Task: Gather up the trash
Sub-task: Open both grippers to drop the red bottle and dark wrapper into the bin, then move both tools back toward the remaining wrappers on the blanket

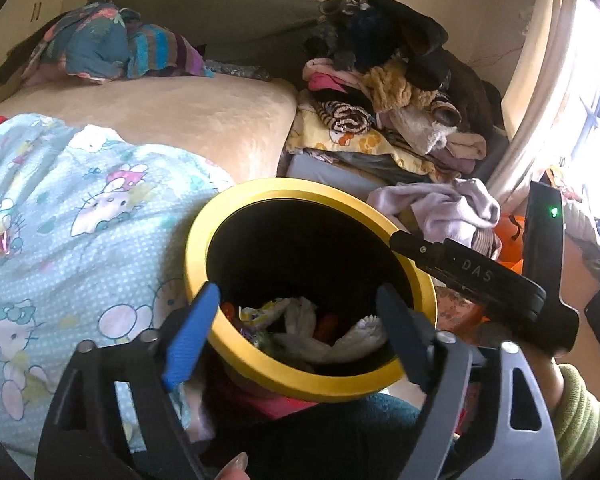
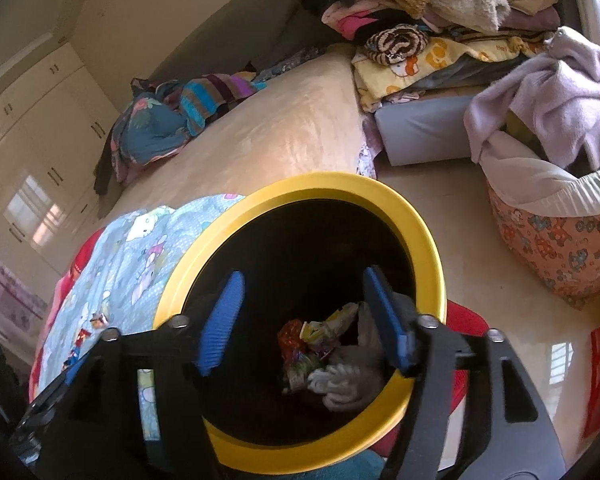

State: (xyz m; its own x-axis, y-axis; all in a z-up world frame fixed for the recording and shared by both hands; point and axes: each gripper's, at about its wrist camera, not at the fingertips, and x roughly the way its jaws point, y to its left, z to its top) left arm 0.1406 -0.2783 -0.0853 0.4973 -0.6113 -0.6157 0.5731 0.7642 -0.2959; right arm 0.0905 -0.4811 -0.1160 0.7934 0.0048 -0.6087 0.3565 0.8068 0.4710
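Observation:
A black trash bin with a yellow rim (image 1: 260,196) stands beside the bed; it also shows in the right wrist view (image 2: 420,232). Inside lie crumpled white tissues (image 1: 300,320) and colourful wrappers (image 2: 304,344). My left gripper (image 1: 296,332) is open and empty, its blue fingers (image 1: 192,336) spread over the bin's mouth. My right gripper (image 2: 304,320) is open and empty, also above the bin's mouth; its body shows in the left wrist view (image 1: 480,276) at the bin's right rim.
The bed (image 1: 180,112) with a Hello Kitty blanket (image 1: 80,216) lies left of the bin. Piles of clothes (image 1: 380,92) sit behind it. A patterned laundry basket (image 2: 560,248) with a lilac garment stands on the floor to the right. White wardrobes (image 2: 40,120) line the far wall.

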